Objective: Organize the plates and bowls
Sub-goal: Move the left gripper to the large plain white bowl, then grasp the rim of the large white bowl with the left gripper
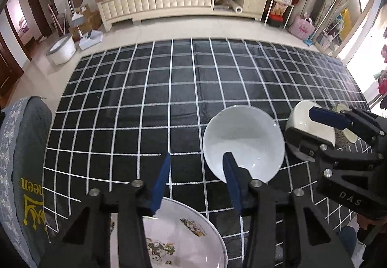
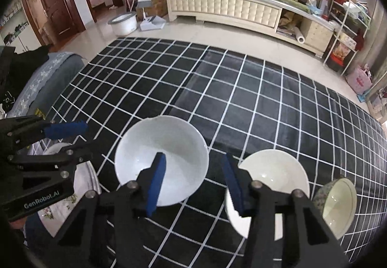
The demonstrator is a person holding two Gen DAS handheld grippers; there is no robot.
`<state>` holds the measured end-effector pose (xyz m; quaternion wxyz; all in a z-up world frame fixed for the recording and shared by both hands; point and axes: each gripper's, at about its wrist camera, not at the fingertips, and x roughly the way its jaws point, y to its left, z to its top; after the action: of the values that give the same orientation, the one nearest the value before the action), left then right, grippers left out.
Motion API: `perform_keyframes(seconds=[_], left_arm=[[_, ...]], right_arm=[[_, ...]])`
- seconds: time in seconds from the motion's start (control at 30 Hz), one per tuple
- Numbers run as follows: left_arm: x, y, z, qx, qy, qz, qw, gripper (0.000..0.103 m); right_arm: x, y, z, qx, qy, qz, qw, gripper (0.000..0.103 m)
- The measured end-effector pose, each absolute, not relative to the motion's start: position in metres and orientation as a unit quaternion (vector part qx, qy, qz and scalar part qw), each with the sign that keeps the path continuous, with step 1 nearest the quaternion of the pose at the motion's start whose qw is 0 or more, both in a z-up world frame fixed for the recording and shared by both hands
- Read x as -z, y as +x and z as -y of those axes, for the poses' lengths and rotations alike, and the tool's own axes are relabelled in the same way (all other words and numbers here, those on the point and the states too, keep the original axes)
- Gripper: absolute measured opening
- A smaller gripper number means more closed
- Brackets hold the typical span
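Left wrist view. The left gripper (image 1: 197,166) hangs over the checked tablecloth (image 1: 145,98) with its blue fingers (image 1: 160,183) spread apart and nothing between them. Beneath it, at the near table edge, lies the patterned plate (image 1: 183,231); the large white bowl (image 1: 243,140) stands mouth-up just ahead to the right, one finger overlapping its near rim in the picture. Further right, the right gripper (image 1: 314,127) reaches at the cream bowl (image 1: 312,123).

Right wrist view. The right gripper's (image 2: 193,181) tongs are likewise apart and empty, straddling the gap between the large white bowl (image 2: 161,159) and the cream bowl (image 2: 268,185). A small patterned bowl (image 2: 338,205) leans tilted, mouth towards the camera, against or just beside the cream bowl.

Hazards, as judged. The tilted small bowl may roll or slip if the cream bowl is nudged. The plate sits near the edge and could be knocked off.

Orientation. The bowls are round, with no long axis; the two larger ones open upward.
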<state>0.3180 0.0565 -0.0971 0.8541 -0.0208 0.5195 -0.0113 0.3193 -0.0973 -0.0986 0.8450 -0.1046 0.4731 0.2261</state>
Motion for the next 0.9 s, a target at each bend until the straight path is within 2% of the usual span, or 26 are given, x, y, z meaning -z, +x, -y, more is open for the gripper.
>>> perform_keyframes(seconds=[0.13, 0.2, 0.43, 0.6, 0.7, 0.77, 0.9], left_arm=[[0.113, 0.328, -0.058, 0.016, -0.025, -0.533, 0.845, 0.034], [0.121, 0.332, -0.057, 0.016, -0.022, -0.541, 0.841, 0.029], [0.141, 0.337, -0.057, 0.027, -0.034, -0.558, 0.828, 0.023], [0.147, 0.341, -0.054, 0.033, -0.032, -0.564, 0.825, 0.018], [0.151, 0.344, -0.052, 0.036, -0.032, -0.566, 0.823, 0.016], [0.154, 0.346, -0.050, 0.038, -0.040, -0.567, 0.822, 0.013], [0.158, 0.347, -0.049, 0.037, -0.042, -0.570, 0.820, 0.011]], right_arm=[[0.112, 0.327, 0.093, -0.219, -0.119, -0.485, 0.838, 0.044], [0.118, 0.332, 0.093, -0.217, -0.120, -0.490, 0.835, 0.043], [0.131, 0.341, 0.088, -0.218, -0.134, -0.500, 0.827, 0.038], [0.141, 0.344, 0.089, -0.216, -0.127, -0.512, 0.821, 0.022], [0.147, 0.345, 0.090, -0.211, -0.121, -0.520, 0.819, 0.020], [0.149, 0.345, 0.091, -0.209, -0.117, -0.521, 0.819, 0.016], [0.149, 0.344, 0.092, -0.206, -0.110, -0.515, 0.825, 0.015]])
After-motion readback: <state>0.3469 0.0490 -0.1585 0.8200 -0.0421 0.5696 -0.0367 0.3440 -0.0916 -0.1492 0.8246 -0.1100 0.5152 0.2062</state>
